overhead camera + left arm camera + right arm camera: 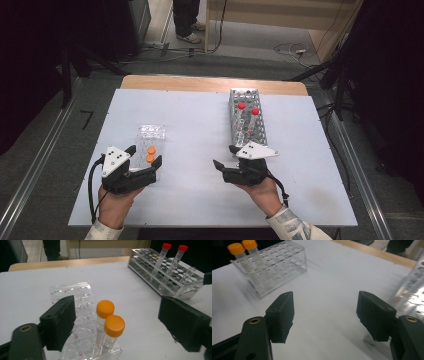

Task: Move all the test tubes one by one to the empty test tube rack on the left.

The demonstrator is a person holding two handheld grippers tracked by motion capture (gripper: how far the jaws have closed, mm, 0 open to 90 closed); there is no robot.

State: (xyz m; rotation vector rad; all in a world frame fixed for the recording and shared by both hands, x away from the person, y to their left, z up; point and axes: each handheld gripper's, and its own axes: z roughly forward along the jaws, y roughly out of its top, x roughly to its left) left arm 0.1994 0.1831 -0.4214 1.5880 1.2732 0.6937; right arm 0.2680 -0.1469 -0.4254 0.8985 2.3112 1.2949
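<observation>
Since the nearer orange-capped tube (111, 336) already stood seated in the front row of the clear rack (72, 315), just in front of its twin tube (103, 317), the left gripper (117, 322) was best drawn straight back, level, so neither pad clipped a cap. Its jaws stood released on either side of the tube, touching nothing; the tube's long axis ran near vertical, cap up, leaning slightly. Farther right, the right gripper (226, 156) hung open and empty beside the metal rack (247, 120) holding red-capped tubes (248, 108).
</observation>
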